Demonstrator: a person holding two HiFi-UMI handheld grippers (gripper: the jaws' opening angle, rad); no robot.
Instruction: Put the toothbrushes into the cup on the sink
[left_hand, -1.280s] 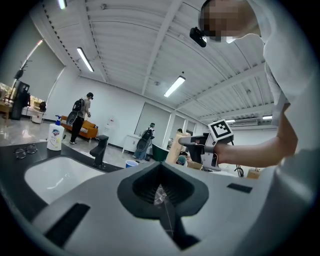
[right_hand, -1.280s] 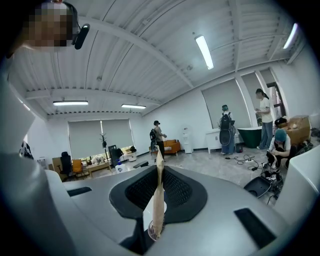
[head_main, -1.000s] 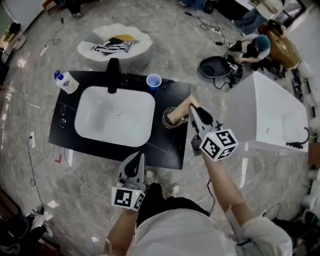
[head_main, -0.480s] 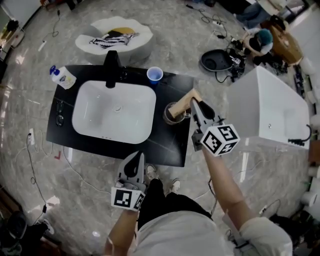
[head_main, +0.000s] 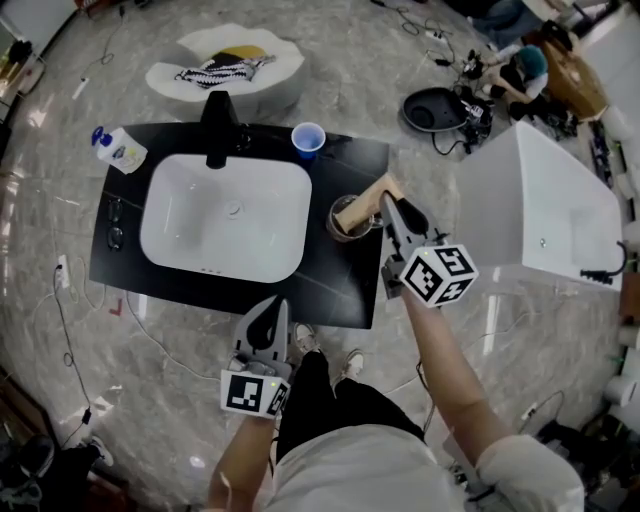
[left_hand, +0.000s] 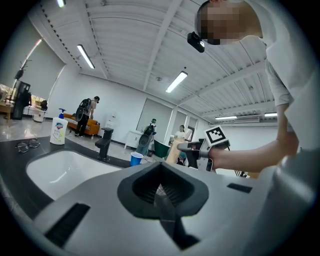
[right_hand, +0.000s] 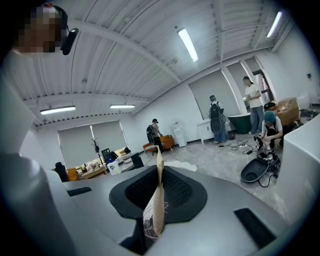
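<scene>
A dark round cup (head_main: 337, 230) stands on the black counter (head_main: 340, 285) to the right of the white basin (head_main: 225, 215). A flat tan toothbrush packet (head_main: 362, 203) leans with its lower end inside the cup. My right gripper (head_main: 386, 204) is shut on the packet's upper end. In the right gripper view the packet (right_hand: 159, 200) stands edge-on between the pads. The left gripper view shows that gripper (left_hand: 186, 147) and the packet (left_hand: 172, 151) from the side. My left gripper (head_main: 272, 305) hangs shut over the floor off the counter's near edge, with nothing in it.
A blue cup (head_main: 308, 139) and a black faucet (head_main: 213, 130) stand behind the basin. A soap bottle (head_main: 118, 150) is at the counter's far left corner, with glasses (head_main: 114, 222) on the left edge. A white tub (head_main: 540, 210) stands right. People work in the background.
The view has drifted a little. My right gripper still holds the packet at the cup, and the left gripper has stayed where it was.
</scene>
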